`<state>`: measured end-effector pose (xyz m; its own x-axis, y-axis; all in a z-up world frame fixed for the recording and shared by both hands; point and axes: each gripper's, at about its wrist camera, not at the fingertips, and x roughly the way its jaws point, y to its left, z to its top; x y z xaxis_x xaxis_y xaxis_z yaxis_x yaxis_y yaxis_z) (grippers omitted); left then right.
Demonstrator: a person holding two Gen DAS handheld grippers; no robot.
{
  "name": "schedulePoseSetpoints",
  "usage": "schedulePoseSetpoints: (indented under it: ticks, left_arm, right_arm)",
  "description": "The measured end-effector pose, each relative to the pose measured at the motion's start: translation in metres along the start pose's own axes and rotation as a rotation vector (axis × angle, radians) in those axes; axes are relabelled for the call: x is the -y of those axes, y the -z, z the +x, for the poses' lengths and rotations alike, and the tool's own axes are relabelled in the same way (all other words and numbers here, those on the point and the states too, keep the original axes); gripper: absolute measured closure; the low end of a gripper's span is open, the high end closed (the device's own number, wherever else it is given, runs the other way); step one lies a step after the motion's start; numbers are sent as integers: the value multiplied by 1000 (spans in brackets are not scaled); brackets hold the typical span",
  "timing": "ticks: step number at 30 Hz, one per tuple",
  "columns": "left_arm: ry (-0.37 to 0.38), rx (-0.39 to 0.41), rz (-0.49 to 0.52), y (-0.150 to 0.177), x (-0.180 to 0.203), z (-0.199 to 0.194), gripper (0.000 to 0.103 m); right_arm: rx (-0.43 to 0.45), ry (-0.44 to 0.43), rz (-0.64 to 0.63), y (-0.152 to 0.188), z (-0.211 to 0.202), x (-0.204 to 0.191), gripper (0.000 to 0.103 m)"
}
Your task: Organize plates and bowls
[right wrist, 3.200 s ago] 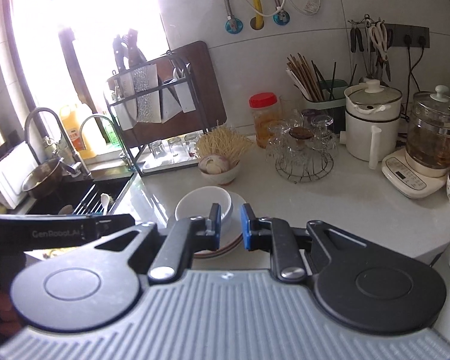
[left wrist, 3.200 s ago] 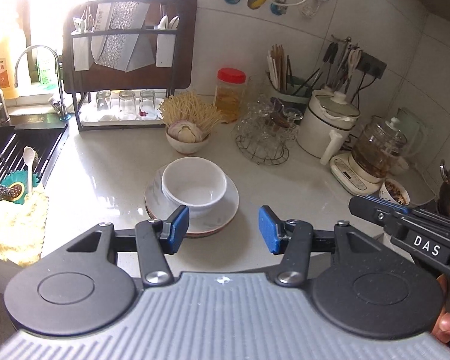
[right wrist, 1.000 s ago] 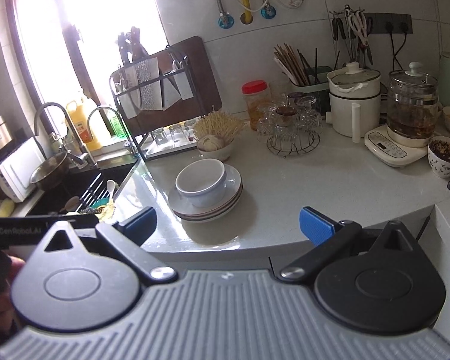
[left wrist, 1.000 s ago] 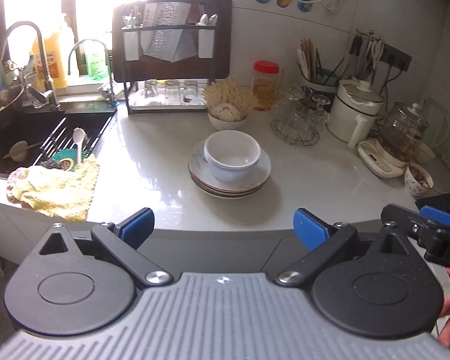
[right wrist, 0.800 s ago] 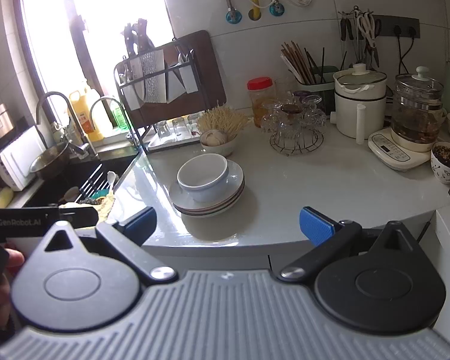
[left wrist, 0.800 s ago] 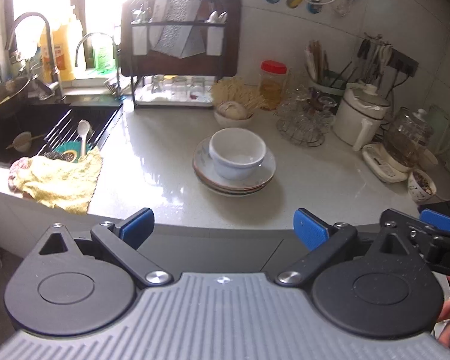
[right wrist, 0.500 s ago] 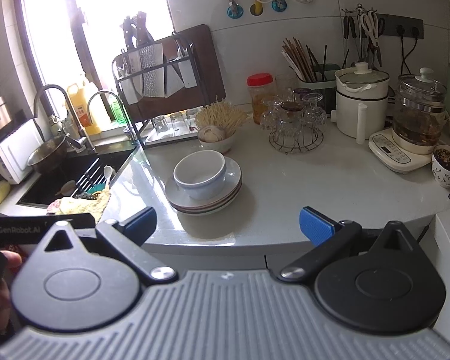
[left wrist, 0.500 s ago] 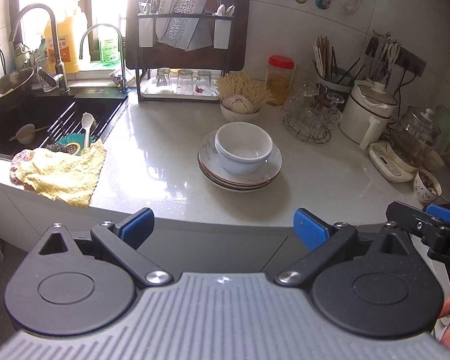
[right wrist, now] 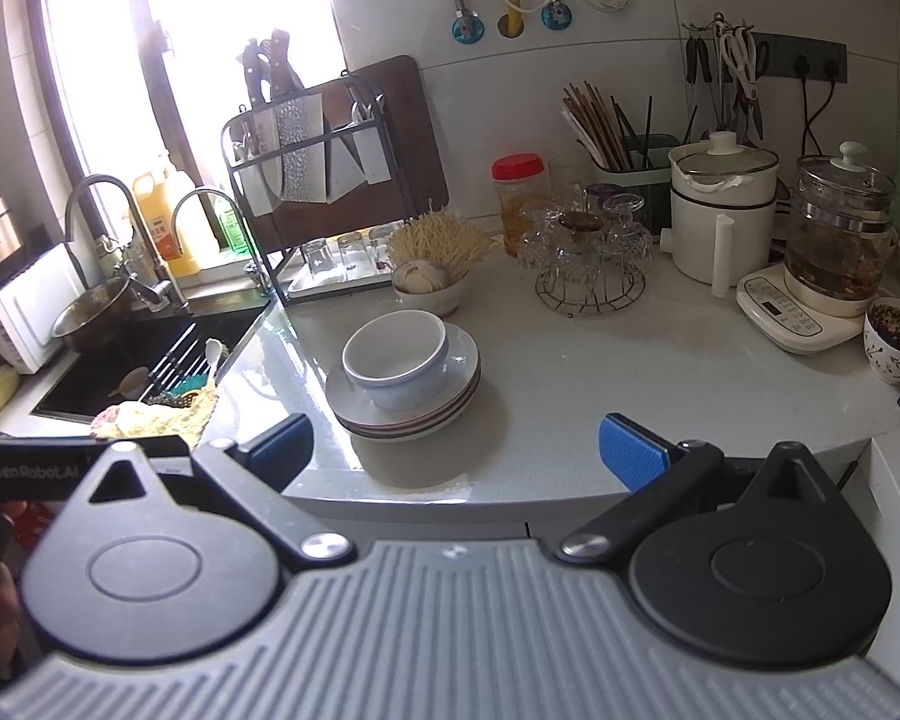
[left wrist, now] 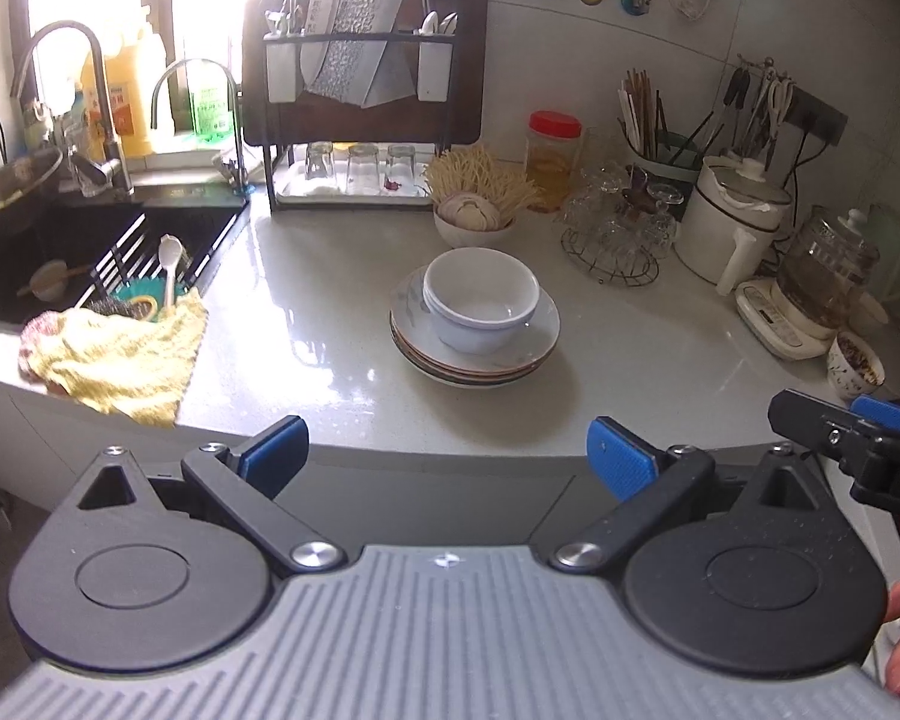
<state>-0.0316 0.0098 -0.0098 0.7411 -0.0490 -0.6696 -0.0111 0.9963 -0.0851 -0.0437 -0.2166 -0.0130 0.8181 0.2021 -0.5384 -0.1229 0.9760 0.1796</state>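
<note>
- Both grippers had pulled back from the table (left wrist: 330,300) edge since earlier.
- Left gripper (left wrist: 447,453) and right gripper (right wrist: 456,447) were released, empty.
- White bowl (left wrist: 481,298) sat on stacked plates (left wrist: 480,360).

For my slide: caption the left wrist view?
Open left gripper faces white ceramic bowl stacked on round plates.

A round white ceramic bowl (left wrist: 481,299) sits upright and empty. It rests on a stack of shallow white plates (left wrist: 477,354), toward their back left.
</note>
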Motion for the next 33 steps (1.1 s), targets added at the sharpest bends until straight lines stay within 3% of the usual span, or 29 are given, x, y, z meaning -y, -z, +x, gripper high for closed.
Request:
schedulePoseSetpoints:
  ticks: [21, 33]
  left_arm:
    - [-2, -26, 5, 10, -6, -5, 2]
    - [40, -43, -18, 17, -16, 5, 2]
  right_arm:
    - [19, 9, 7, 8, -4, -5, 0]
    - [10, 39, 3, 16, -1, -7, 0]
